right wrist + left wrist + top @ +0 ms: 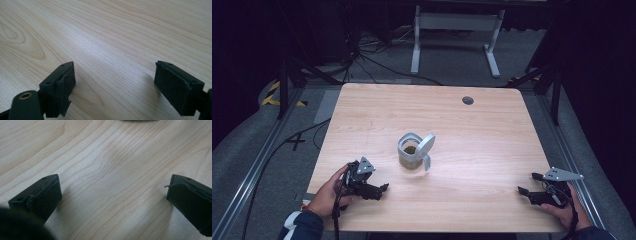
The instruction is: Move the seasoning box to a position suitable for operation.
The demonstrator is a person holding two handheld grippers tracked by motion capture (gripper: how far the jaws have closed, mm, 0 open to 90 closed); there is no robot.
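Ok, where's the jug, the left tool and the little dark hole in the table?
jug [411, 156], high view, on its front wall.
left tool [383, 188], high view, between its two tips.
dark hole [468, 100], high view, in its middle, near the table's far edge.

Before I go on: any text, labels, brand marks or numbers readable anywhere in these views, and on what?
None readable.
Grey container with its lid flipped open: no label or print that I can make out from the high view.
Left gripper and right gripper: plain black jaws, no markings.
Wooden table: bare grain, one dark round spot, no writing.
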